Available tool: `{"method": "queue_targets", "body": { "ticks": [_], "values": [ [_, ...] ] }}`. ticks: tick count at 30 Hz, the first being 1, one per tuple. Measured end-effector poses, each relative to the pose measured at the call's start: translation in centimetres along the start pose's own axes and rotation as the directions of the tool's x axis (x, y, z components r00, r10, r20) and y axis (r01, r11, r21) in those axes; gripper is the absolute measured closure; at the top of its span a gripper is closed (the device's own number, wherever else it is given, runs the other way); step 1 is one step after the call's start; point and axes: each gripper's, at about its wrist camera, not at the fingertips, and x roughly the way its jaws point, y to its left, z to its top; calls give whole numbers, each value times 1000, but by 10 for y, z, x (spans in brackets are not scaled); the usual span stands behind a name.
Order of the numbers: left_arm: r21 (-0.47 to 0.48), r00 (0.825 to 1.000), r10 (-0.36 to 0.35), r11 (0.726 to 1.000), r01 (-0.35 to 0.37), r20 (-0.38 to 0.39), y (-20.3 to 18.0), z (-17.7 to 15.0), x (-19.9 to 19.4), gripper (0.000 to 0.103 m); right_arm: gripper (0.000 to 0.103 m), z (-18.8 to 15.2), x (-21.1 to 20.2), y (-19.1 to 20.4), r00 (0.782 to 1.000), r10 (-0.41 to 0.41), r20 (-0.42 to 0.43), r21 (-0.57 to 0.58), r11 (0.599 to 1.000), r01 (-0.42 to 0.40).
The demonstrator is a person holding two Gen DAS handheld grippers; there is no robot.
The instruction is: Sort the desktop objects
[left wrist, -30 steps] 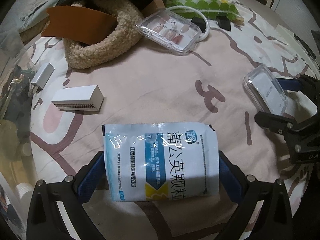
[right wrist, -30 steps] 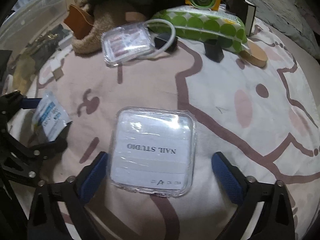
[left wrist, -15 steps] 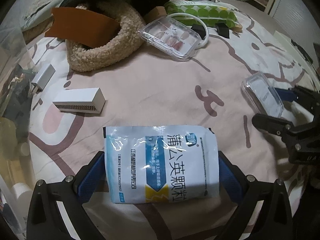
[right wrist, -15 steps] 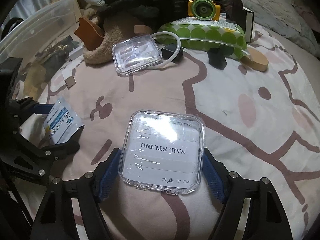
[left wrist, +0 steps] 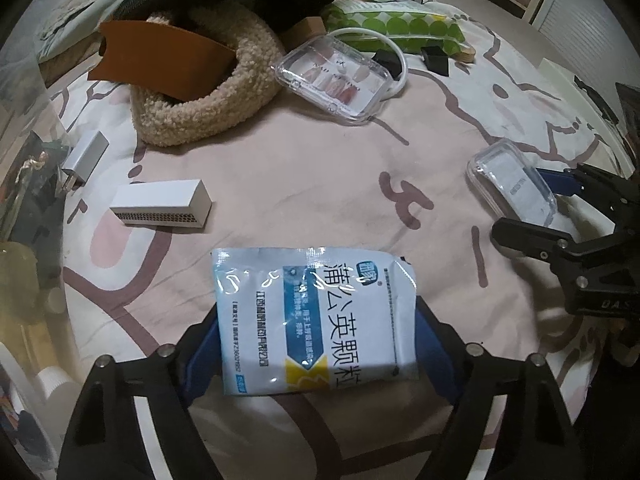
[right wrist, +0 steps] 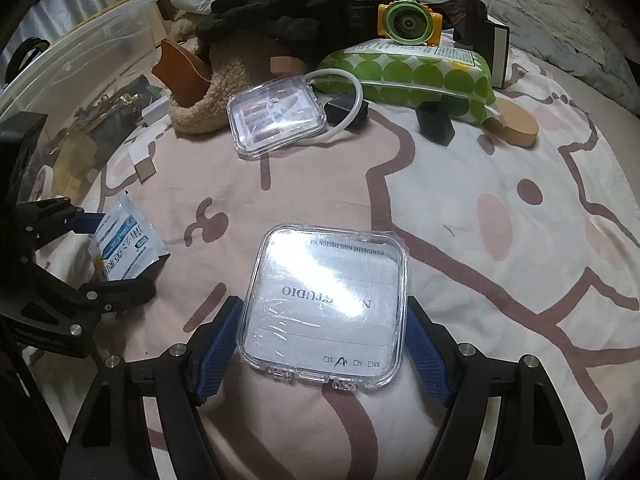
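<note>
A white and blue medicine sachet point(left wrist: 312, 320) lies on the pink patterned sheet point(left wrist: 320, 184), low in the left wrist view. My left gripper point(left wrist: 316, 316) straddles it, jaws closing, both blue pads against its side edges, and the sachet bows slightly. A clear square nail case point(right wrist: 324, 304) with a white label sits between the pads of my right gripper point(right wrist: 323, 304), which is shut on its sides. From the right wrist, the left gripper point(right wrist: 120, 252) and sachet point(right wrist: 124, 248) show at the left. The left wrist view shows the right gripper point(left wrist: 524, 204) and case point(left wrist: 512, 184) at the right.
Further back lie a second clear nail case point(right wrist: 276, 116), a white cable loop point(right wrist: 352, 100), a fleece pouch point(left wrist: 208, 100), a green dotted pack point(right wrist: 412, 72) and a yellow toy camera point(right wrist: 408, 20). A white box point(left wrist: 160, 208) and charger point(left wrist: 84, 156) lie left, beside a clear storage bin point(right wrist: 80, 60).
Both grippers' jaws have closed in: the left pads now meet the sachet's edges, and the sachet has narrowed. The right pads closed on the clear case, which now sits closer between them.
</note>
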Motion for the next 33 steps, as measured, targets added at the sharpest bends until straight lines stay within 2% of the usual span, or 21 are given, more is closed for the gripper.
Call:
{"method": "queue_targets", "body": {
  "ticks": [7, 12, 13, 14, 20, 22, 24, 25, 26, 29, 33],
  "values": [
    [-20, 1000, 2, 1000, -1, 21, 9, 2, -15, 23, 25, 6, -10, -2, 1000, 19, 23, 5, 1000, -19],
    [-33, 998, 6, 999, -4, 67, 9, 10, -30, 23, 27, 13, -24, -1, 998, 31, 61, -5, 1000, -30],
    [-37, 997, 5, 999, -2, 77, 3, 18, -30, 23, 33, 15, -28, -1, 997, 35, 69, -7, 999, -34],
    [-42, 996, 2, 999, 2, 90, 3, 21, -34, 23, 43, 18, -32, -1, 996, 41, 80, -7, 999, -41],
    [-30, 989, -2, 1000, 6, 146, 0, 23, -57, 23, 43, 24, -37, -7, 996, 53, 78, 18, 998, -54],
    [-25, 989, -5, 1000, 9, 146, 0, 20, -60, 23, 43, 22, -33, -11, 997, 68, 46, 45, 997, -70],
    [-19, 990, -1, 1000, 4, 138, -2, 19, -58, 23, 32, 17, -30, -16, 997, 79, 11, 67, 995, -79],
    [-15, 991, 0, 1000, 2, 133, -2, 18, -58, 23, 23, 14, -30, -16, 997, 76, 4, 68, 995, -76],
    [-13, 992, -1, 1000, 3, 126, -3, 17, -56, 23, 17, 12, -30, -17, 998, 67, 2, 61, 996, -67],
    [-10, 993, -3, 1000, 4, 117, -4, 16, -51, 23, 16, 12, -32, -18, 998, 56, 12, 17, 998, -56],
    [-8, 993, -12, 1000, 13, 114, -5, 18, -48, 23, 16, 22, -28, -23, 995, 92, 24, -28, 995, -91]
  ]
}}
